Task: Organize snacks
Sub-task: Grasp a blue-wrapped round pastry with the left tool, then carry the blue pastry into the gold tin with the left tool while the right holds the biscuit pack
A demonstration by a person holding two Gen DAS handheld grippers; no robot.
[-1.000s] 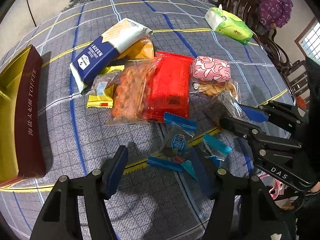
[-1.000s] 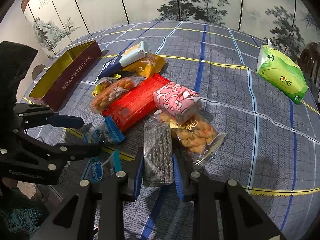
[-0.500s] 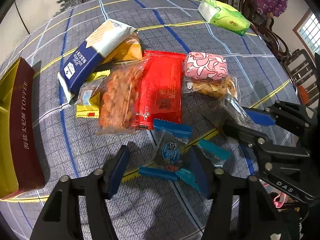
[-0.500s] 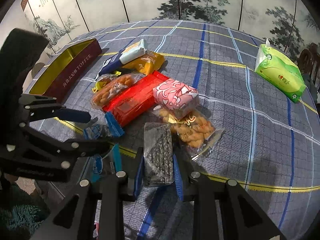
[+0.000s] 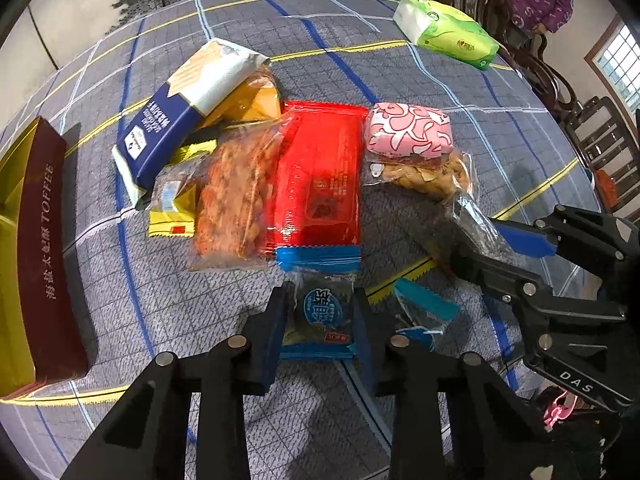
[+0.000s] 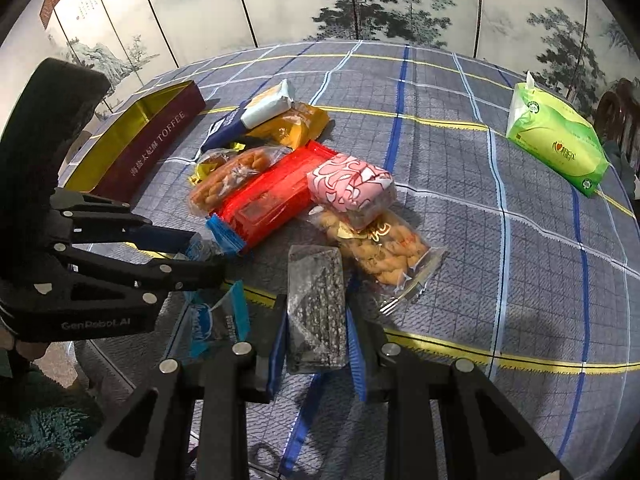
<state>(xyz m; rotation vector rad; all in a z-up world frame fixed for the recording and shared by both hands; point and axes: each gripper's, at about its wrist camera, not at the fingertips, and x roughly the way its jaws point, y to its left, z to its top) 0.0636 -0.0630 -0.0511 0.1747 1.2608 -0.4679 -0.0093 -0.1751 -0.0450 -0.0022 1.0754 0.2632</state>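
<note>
The left gripper (image 5: 320,316) has just been closing, and its jaws now press both sides of a small blue-edged snack packet (image 5: 322,312) lying on the checked tablecloth (image 5: 132,296), just below the red packet (image 5: 320,192). The right gripper (image 6: 316,328) is clamped on a dark speckled bar (image 6: 316,308) near the bag of twisted biscuits (image 6: 384,248). Whether either snack is lifted off the cloth is hard to tell. A second blue packet (image 6: 216,320) lies between the grippers. The open toffee box (image 6: 160,140) sits well apart, at the cloth's left edge.

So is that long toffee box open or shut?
Open. The toffee box has no lid on, and its gold inside shows; nothing visible inside.
</note>
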